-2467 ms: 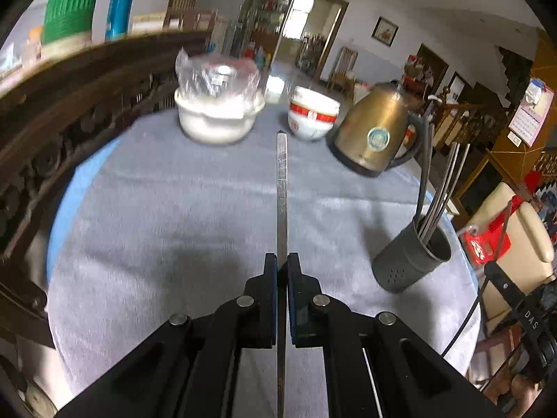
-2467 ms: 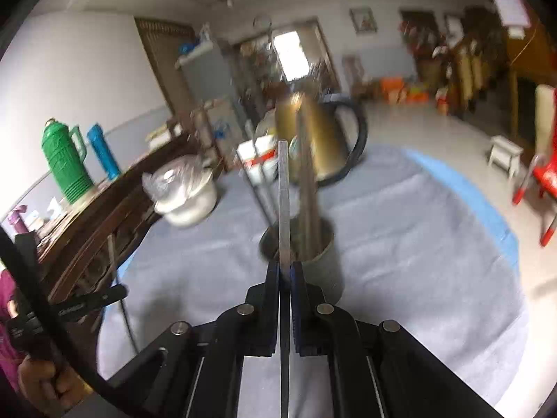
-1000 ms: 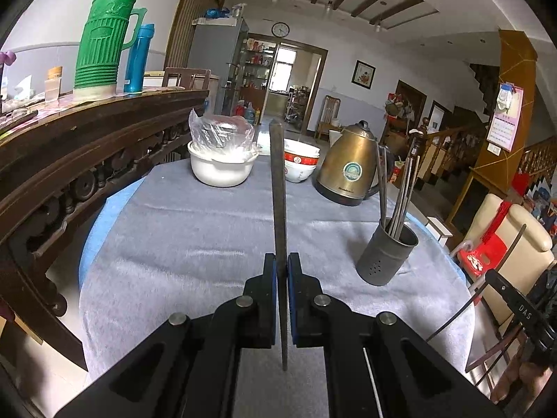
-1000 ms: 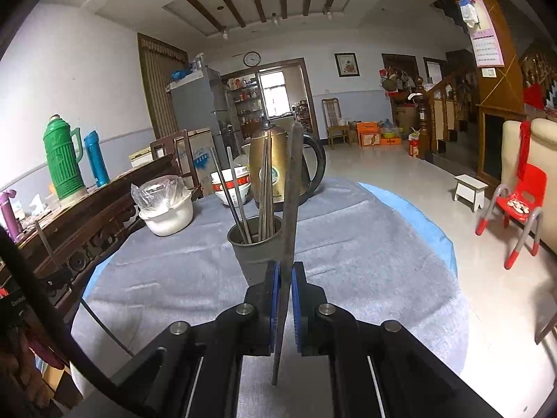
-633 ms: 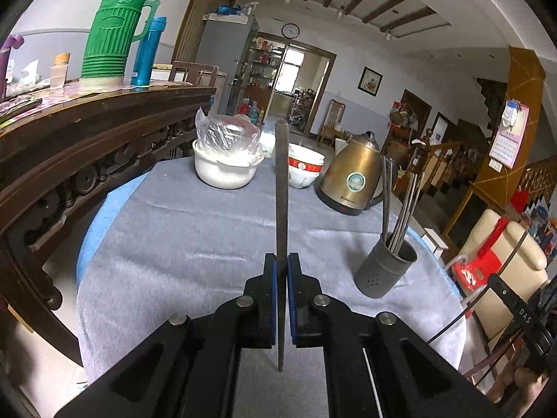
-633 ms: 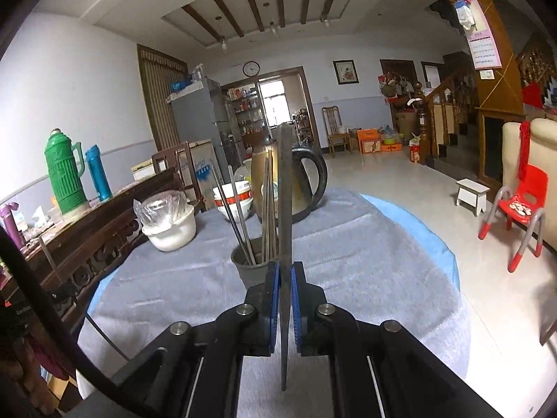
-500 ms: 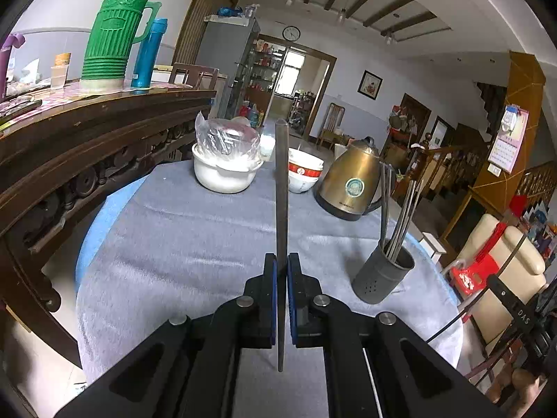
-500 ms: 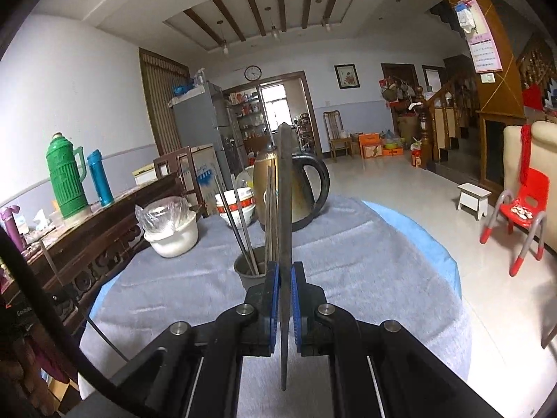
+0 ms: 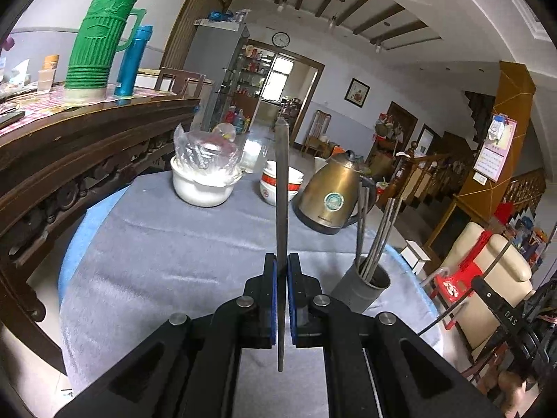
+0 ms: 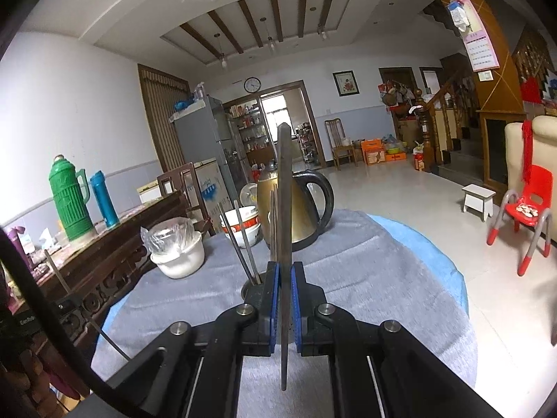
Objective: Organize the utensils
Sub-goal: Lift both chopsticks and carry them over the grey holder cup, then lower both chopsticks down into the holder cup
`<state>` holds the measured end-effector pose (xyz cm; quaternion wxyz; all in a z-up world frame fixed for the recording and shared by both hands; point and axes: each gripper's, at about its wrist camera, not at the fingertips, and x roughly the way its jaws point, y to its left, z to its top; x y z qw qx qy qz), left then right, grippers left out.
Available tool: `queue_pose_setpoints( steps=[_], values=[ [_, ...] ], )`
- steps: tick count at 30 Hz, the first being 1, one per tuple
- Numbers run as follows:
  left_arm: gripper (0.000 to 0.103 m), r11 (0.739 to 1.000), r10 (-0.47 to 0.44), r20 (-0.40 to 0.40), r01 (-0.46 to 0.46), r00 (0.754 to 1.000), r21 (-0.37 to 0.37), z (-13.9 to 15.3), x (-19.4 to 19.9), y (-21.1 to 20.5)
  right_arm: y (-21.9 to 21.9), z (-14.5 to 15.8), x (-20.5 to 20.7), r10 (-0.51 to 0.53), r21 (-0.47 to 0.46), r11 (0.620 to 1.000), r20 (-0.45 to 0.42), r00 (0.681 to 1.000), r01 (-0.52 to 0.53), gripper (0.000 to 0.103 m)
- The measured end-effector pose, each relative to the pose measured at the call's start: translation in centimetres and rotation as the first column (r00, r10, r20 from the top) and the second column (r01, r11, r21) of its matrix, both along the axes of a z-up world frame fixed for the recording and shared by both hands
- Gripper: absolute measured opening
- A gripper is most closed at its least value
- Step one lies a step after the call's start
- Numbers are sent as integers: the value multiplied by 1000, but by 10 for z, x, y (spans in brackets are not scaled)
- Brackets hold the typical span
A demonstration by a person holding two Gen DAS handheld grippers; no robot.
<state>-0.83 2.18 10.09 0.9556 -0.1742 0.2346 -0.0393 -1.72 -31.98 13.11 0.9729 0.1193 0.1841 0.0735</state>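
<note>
Presently I find both tools loaded. The left tool (image 9: 280, 278) is clamped narrow on a metal chopstick (image 9: 281, 188) that stands upright between the blue pads, its lower end hanging below them, clear of the table (image 9: 167, 244). The right tool (image 10: 285, 289) is likewise closed on a second chopstick (image 10: 284, 191), also upright.

The grey holder (image 9: 362, 287) sits on the near right part of the table in the left view, already carrying several chopsticks that lean out of its mouth. In the right view the holder (image 10: 248, 291) lies just beyond the tool and is mostly hidden by it. A brass kettle (image 9: 330, 198), a red-and-white bowl (image 9: 269, 186) and a white covered bowl (image 9: 203, 183) stand at the far side.

I judge the step in hand to be the carry to the holder. The next move calls for bringing one chopstick over the holder's mouth, lowering it among the others, then releasing. The crowded mouth may deflect the tip.
</note>
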Motion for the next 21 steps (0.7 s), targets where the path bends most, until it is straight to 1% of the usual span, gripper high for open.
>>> queue_pose_setpoints(
  steps=[6,14,21],
  values=[
    [6,999,-31,16,31,999,-11,8,7,-10,-4,5,5,3,38,999,3,1000,-3,8],
    [6,998,-56,28,57,998,-22,17,14,-21,-6,5,7,2,45,999,4,1000,-2,8],
    [6,996,-78,51,80,996,-36,28,28,-32,-9,16,12,0,59,998,40,999,-2,8]
  ],
)
